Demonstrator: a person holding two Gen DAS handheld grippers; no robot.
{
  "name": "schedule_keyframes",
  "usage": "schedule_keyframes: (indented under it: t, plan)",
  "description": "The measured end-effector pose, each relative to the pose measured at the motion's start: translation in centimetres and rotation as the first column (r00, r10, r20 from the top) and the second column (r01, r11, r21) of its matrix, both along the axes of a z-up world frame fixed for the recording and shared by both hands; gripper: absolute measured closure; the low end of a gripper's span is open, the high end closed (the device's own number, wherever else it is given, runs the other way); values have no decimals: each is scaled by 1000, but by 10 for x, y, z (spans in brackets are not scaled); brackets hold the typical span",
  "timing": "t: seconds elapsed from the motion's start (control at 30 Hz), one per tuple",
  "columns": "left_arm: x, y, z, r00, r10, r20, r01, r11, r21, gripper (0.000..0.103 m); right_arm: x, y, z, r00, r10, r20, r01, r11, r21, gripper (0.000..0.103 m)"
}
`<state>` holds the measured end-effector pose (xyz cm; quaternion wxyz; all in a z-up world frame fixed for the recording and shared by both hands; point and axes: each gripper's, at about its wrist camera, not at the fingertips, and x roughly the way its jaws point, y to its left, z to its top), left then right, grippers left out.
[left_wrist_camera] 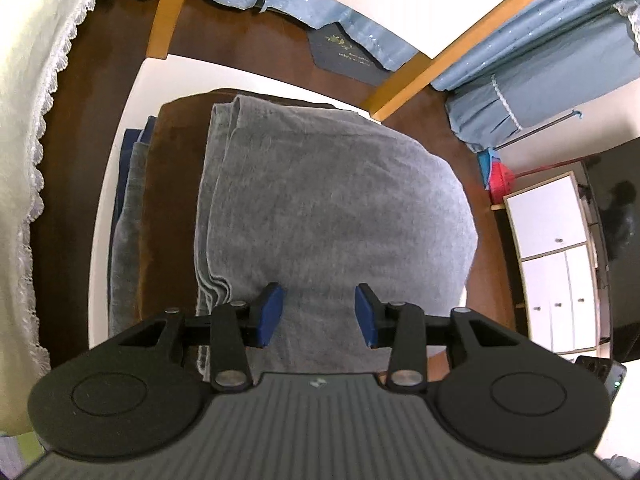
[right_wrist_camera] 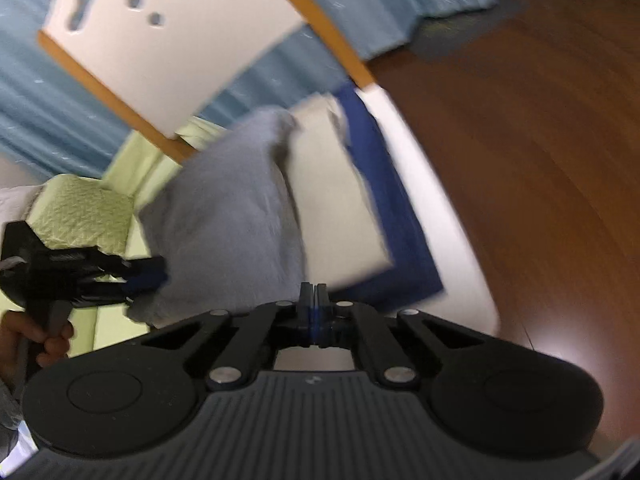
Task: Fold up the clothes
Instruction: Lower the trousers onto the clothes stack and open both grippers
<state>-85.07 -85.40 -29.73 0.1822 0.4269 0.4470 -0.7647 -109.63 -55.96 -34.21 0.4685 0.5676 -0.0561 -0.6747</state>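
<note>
A folded grey garment (left_wrist_camera: 332,208) lies on top of a stack of folded clothes on a white chair seat (left_wrist_camera: 120,120). Below it I see a brown piece (left_wrist_camera: 172,168), another grey piece (left_wrist_camera: 128,216) and a dark blue one (left_wrist_camera: 130,136). My left gripper (left_wrist_camera: 318,312) is open just above the near edge of the grey garment, empty. In the right wrist view, which is blurred, my right gripper (right_wrist_camera: 314,300) is shut and empty. The grey garment (right_wrist_camera: 224,216) lies ahead of it, over a beige piece (right_wrist_camera: 332,192) and a blue piece (right_wrist_camera: 396,216). The left gripper (right_wrist_camera: 148,276) shows at the garment's left edge.
The chair has a white back with orange wooden rails (left_wrist_camera: 404,88), also seen in the right wrist view (right_wrist_camera: 160,40). Blue curtains (left_wrist_camera: 532,48) hang behind. A brown wood floor (right_wrist_camera: 540,140) surrounds the chair. A white cabinet (left_wrist_camera: 556,264) stands right. A lace-edged cream cloth (left_wrist_camera: 28,120) hangs left.
</note>
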Motion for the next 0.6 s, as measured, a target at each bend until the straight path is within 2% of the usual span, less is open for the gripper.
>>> schedule_keyframes:
  t: [0.07,0.17,0.23,0.27,0.3,0.4,0.5,0.6]
  plan:
    - [-1,4,9,1000,-11,0,11,1000,-15,57,-2,1,-3,1000,-8,22,8,1000,27,102]
    - [-3,6,26,999,-26,-41,25,999,-37,57,-8,-7,18,997,26,-69,-28,999,-28,98]
    - [-7,4,32,998,-21,-64,18,999,-49,56,-21,-18,29,997,32,-75,-39,995,-95,90]
    - [-11,1,35,997,-13,-79,8,998,-57,55,-29,-25,32,997,29,-67,-37,992,-124,75]
    - [-13,-1,35,996,-8,-83,3,998,-57,55,-42,-35,33,999,20,-42,-26,987,-156,68]
    - [-24,-12,31,994,23,-107,-30,998,-58,55,-83,-67,28,998,-10,61,23,976,-215,68]
    - [-29,-19,26,991,47,-122,-55,996,-64,55,-108,-96,19,991,-2,132,29,979,-202,68]
    - [-28,-27,17,989,85,-118,-93,994,-63,55,-116,-123,1,981,18,193,13,987,-160,65]
